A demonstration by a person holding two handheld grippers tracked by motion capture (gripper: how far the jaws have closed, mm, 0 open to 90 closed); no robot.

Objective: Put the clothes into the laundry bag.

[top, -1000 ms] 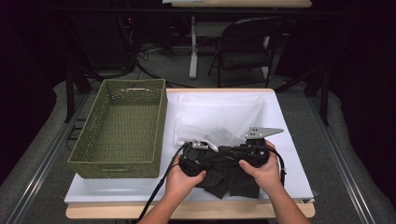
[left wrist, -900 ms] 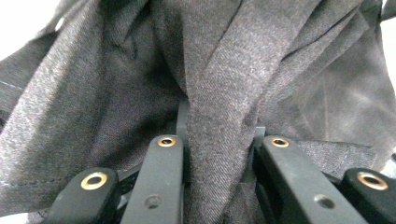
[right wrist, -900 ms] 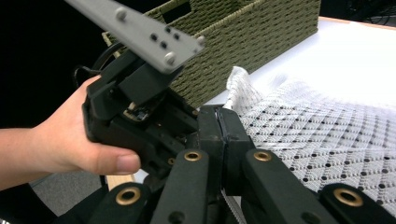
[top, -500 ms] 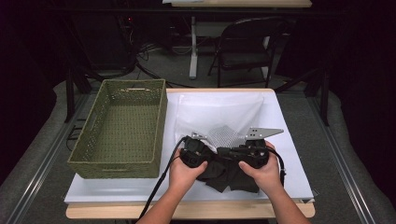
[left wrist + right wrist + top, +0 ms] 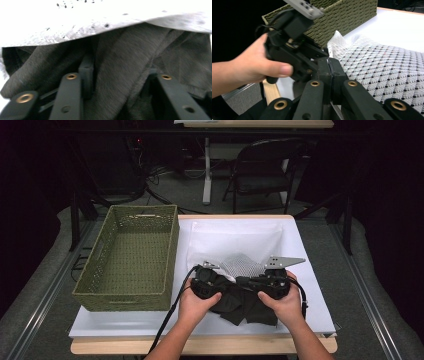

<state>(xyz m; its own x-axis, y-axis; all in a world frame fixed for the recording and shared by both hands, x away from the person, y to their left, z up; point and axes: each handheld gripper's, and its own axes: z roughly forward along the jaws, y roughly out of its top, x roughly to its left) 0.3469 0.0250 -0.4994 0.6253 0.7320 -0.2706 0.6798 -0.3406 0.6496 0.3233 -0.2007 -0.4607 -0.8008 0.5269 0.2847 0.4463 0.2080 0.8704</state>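
A dark garment lies bunched at the near edge of the white sheet, partly under a white mesh bag. My left gripper points right into it. In the left gripper view its jaws stand apart and have just been opening. Dark cloth runs loosely between them, and the mesh overhangs above. My right gripper faces it, pointing left. Its fingertips are pressed together at the rim of the mesh bag, which bunches up just behind them.
A green woven basket stands empty at the left, close to the left hand. A white sheet covers the wooden table. A folding chair and desk legs stand beyond the far edge.
The left hand has shifted a little over the dark cloth, and the bunched garment sits slightly differently. The right hand has kept still.
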